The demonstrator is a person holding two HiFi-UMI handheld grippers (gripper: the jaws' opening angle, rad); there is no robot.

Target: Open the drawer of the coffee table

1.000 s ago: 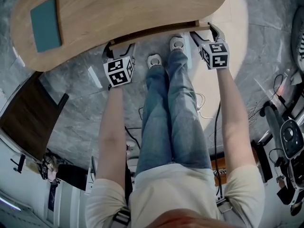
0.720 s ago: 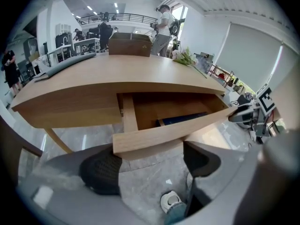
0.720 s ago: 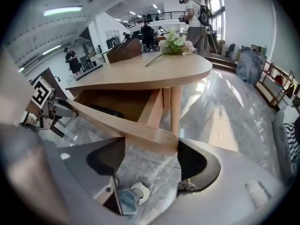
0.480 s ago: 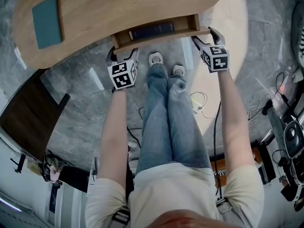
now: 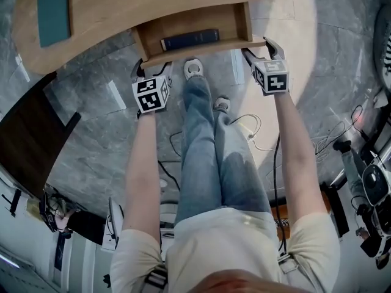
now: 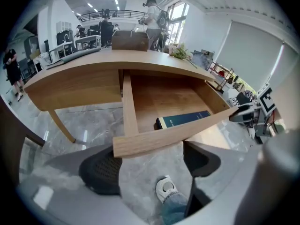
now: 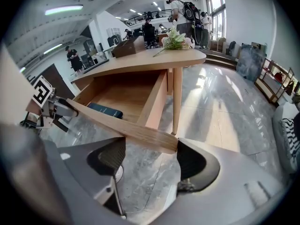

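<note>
Drawer (image 5: 201, 47) was found well out from the front edge of the coffee table (image 5: 153, 2), with a book (image 5: 189, 39) inside. Left gripper (image 5: 150, 72) and right gripper (image 5: 259, 49) were set at the front panel's ends, jaws wide apart, nothing clamped. Panel judged stiff and light-sliding, best taken at its ends.

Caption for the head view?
Left claw and right claw at the front of the open drawer; blue book inside.

Matt pale-wood drawer (image 5: 183, 24) above glossy marbled floor (image 5: 98, 130).
</note>
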